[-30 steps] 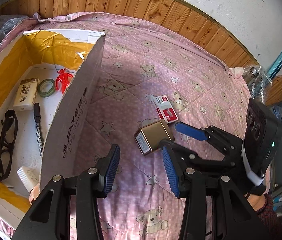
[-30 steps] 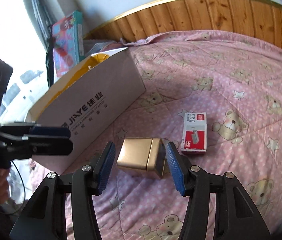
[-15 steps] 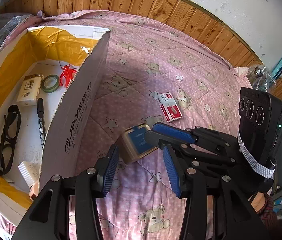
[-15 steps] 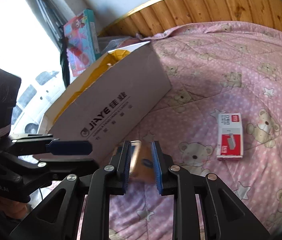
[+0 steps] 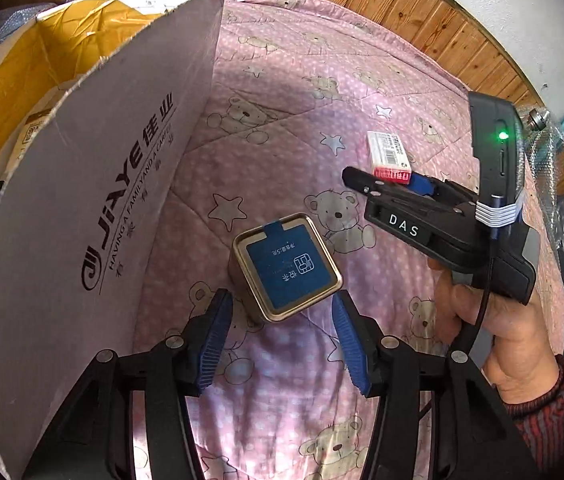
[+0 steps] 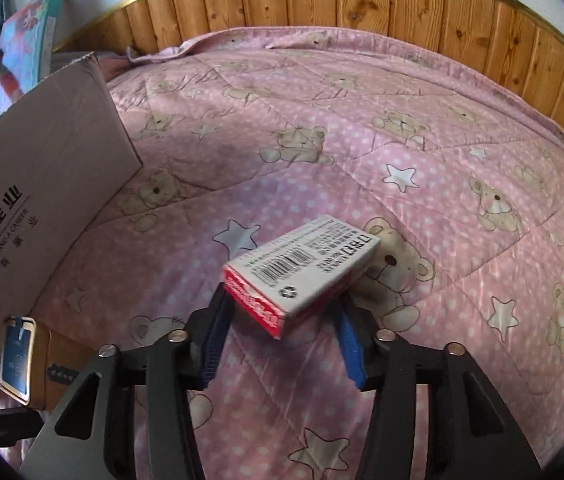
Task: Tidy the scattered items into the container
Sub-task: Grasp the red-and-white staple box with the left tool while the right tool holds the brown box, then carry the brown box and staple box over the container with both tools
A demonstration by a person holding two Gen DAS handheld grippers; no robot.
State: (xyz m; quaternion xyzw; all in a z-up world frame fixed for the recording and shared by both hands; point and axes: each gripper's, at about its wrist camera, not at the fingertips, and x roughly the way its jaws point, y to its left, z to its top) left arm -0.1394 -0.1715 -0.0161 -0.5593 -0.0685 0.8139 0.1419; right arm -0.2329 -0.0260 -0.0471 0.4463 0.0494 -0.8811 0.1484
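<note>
A square gold tin [image 5: 288, 266] with a blue label sits between the pads of my left gripper [image 5: 282, 296], which is shut on it close to the outer wall of the cardboard box [image 5: 101, 184]. In the right wrist view the tin [image 6: 17, 360] shows at the lower left beside the box wall [image 6: 41, 168]. My right gripper [image 6: 284, 304] is shut on a red and white staple box [image 6: 302, 268], tilted above the bedspread. The left wrist view shows that gripper [image 5: 394, 182] from the side, with the staple box [image 5: 388, 154] at its tip.
A pink bear-print bedspread [image 6: 402, 140] covers the surface, with wooden panelling [image 6: 362, 0] behind it. The cardboard box has a yellow lining [image 5: 21, 64]. A person's hand [image 5: 514, 328] holds the right gripper. Bubble wrap [image 5: 542, 148] lies at the right edge, a colourful package [image 6: 25, 40] at the far left.
The right gripper passed the tin to the left gripper, let go and closed on the staple box, lifting it. The left gripper moved down, closer to the box wall, with the tin.
</note>
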